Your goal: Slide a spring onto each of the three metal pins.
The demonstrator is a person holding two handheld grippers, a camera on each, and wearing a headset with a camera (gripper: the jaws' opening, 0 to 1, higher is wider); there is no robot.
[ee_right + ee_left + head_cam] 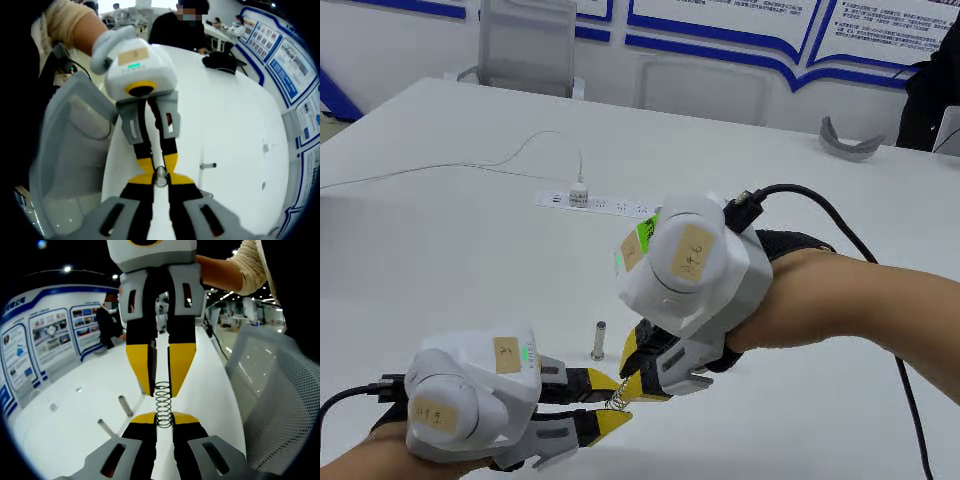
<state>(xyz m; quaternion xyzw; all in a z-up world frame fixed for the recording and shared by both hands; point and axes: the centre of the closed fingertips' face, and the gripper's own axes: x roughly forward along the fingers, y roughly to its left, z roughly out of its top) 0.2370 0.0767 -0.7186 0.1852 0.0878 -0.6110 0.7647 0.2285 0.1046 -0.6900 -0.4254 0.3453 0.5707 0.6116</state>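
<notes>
The spring (pixel 163 405) is held off the table (pixel 65 415), left gripper (pixel 163 421) clamped on one end, right gripper (pixel 161 386) on the other, two bare pins (pixel 125 406) nearby. Looks like a handover: one gripper must release, then the spring's free end lines up over a pin.

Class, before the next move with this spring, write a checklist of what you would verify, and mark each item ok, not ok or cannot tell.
1. Spring held: ok. The left gripper pinches one end and the right gripper the other.
2. Spring shape: ok. The coils run straight and even between the tips.
3. Pin free to take it: ok. The nearer pin and the farther pin both look bare.
4. Spring lined up over a pin: not ok. It is held apart from both.
5. All three pins accounted for: cannot tell.
</notes>
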